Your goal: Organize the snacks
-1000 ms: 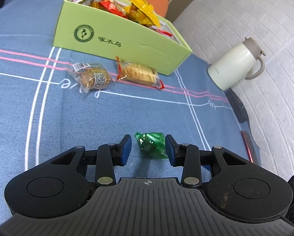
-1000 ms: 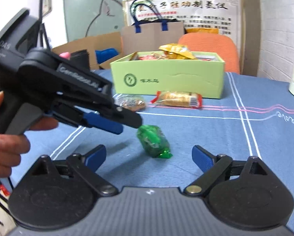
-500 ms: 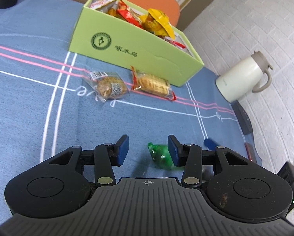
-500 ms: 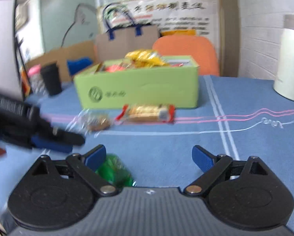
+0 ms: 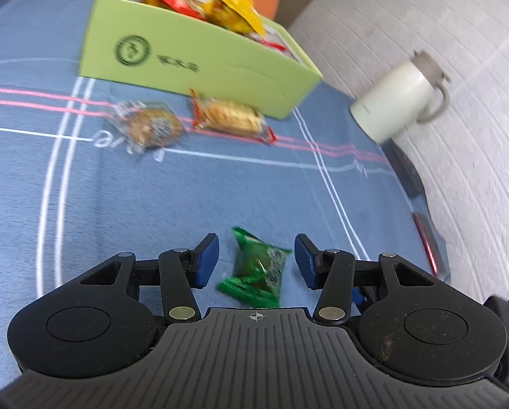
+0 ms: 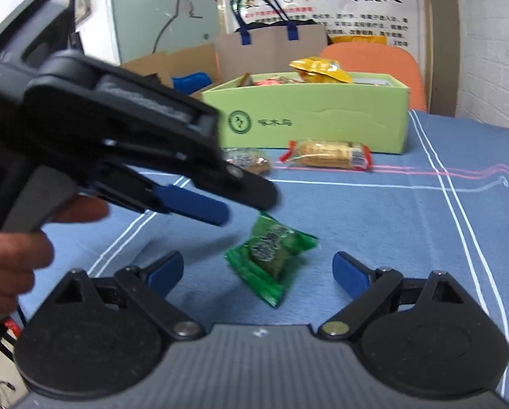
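A green wrapped candy [image 5: 257,266] lies on the blue tablecloth between the fingers of my open left gripper [image 5: 256,259], not touched by either. It also shows in the right wrist view [image 6: 271,255], ahead of my open, empty right gripper [image 6: 257,271]. The left gripper [image 6: 200,201] comes in from the left just above the candy. A light green box [image 5: 200,58] full of snacks stands at the back, also seen in the right wrist view [image 6: 309,119]. A round cookie pack [image 5: 149,126] and a red-ended biscuit pack [image 5: 230,119] lie in front of it.
A white thermos jug [image 5: 394,102] stands at the right by the white brick wall. An orange chair [image 6: 373,64], a paper bag [image 6: 268,41] and cardboard boxes sit behind the table. The table edge [image 5: 425,231] runs close on the right.
The left gripper has shifted so the green candy now sits centred between its fingers. The right gripper has swung back, bringing the candy and left gripper into its view again.
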